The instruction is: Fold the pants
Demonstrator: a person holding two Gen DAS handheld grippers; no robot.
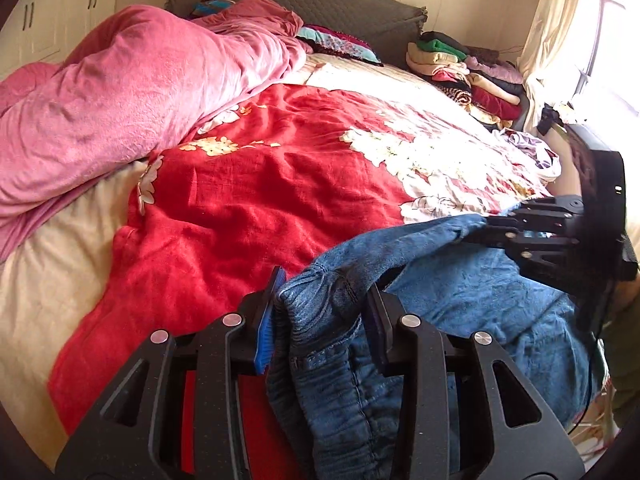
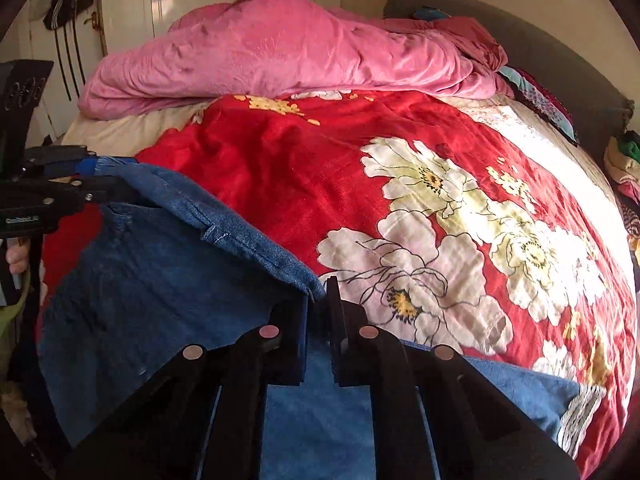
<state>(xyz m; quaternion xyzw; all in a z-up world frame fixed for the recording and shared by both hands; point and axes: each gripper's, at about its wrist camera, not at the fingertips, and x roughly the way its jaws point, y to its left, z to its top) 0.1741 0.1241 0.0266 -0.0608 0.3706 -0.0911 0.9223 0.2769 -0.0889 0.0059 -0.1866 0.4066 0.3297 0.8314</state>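
Jeans, lower right, hang pinched by left gripper and tightly closed right gripper, spread for folding.

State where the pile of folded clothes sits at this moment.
In the left wrist view, the pile of folded clothes sits far right, beside the grey headboard.

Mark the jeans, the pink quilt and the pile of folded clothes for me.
jeans (image 1: 460, 288), left wrist view, flat denim panel.
pink quilt (image 1: 132, 88), left wrist view, middle of the heap.
pile of folded clothes (image 1: 460, 68), left wrist view, middle of the stack by the headboard.
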